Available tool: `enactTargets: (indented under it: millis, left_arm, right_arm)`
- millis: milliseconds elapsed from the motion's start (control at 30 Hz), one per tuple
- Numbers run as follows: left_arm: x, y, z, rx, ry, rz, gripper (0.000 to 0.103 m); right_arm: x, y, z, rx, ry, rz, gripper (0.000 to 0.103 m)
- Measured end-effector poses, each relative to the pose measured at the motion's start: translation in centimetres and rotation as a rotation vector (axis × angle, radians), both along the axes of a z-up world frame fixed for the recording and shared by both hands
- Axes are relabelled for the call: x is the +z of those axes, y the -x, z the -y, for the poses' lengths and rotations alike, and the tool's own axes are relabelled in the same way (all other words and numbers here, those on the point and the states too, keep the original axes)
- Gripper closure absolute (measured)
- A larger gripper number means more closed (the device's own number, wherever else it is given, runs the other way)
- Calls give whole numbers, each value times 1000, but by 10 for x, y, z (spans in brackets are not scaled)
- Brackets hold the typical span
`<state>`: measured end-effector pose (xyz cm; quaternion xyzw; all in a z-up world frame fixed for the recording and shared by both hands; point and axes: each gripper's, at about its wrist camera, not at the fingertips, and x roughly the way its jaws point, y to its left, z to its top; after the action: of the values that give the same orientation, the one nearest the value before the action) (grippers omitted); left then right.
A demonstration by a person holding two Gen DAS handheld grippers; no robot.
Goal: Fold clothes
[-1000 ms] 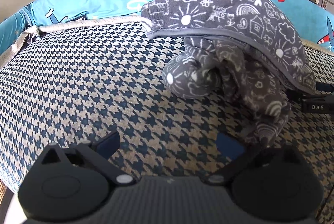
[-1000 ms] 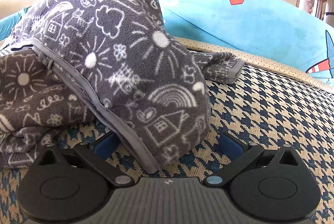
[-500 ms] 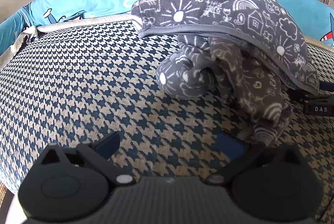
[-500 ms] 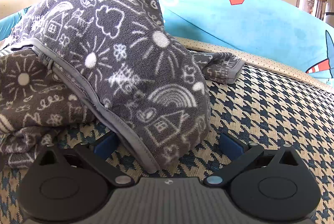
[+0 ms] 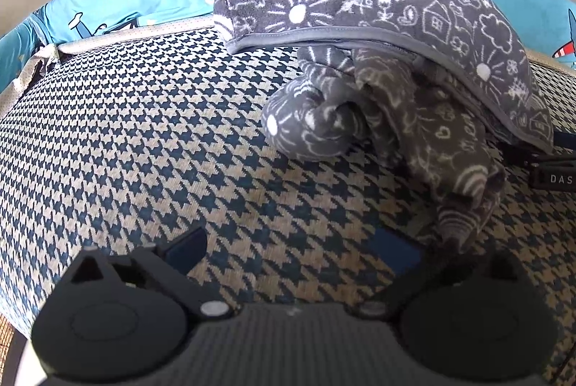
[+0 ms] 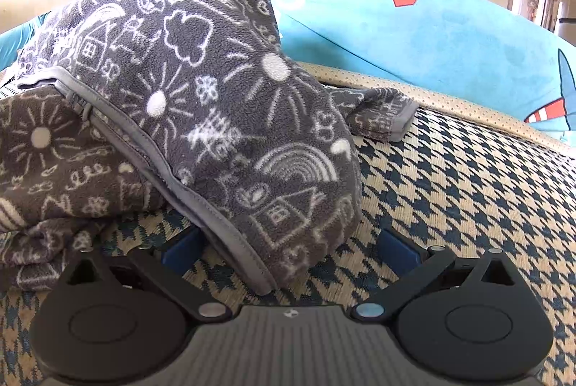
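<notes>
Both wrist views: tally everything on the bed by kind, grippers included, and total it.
Garment: 1
Houndstooth cover: 1
Blue sheet: 1
Grippers: 2, left, right
Total: 5

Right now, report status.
Both grippers open, left over bare cushion, right astride fleece hem. Grey fleece garment bunched, unfolded, on houndstooth cushion. Nothing obstructing.

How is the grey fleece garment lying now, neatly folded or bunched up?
Bunched up. The grey fleece garment sits as a humped heap, one flap draped over crumpled rolls, not flat on the houndstooth cover.
</notes>
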<state>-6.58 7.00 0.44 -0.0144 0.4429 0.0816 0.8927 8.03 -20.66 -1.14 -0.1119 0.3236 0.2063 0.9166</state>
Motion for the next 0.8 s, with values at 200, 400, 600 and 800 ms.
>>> enactTargets:
  millis: [200, 400, 600, 800]
  left_arm:
    - [2, 1, -2, 9, -2, 4, 0]
    - [5, 1, 0, 8, 2, 17, 0]
    - [7, 0, 2, 7, 2, 24, 0]
    - [7, -3, 2, 9, -1, 25, 0]
  right_arm:
    - [2, 16, -1, -111, 6, -22, 0]
    - [9, 25, -8, -226, 21, -118, 0]
    - [18, 29, -17, -245, 52, -223, 0]
    - [30, 46, -27, -225, 119, -223, 0]
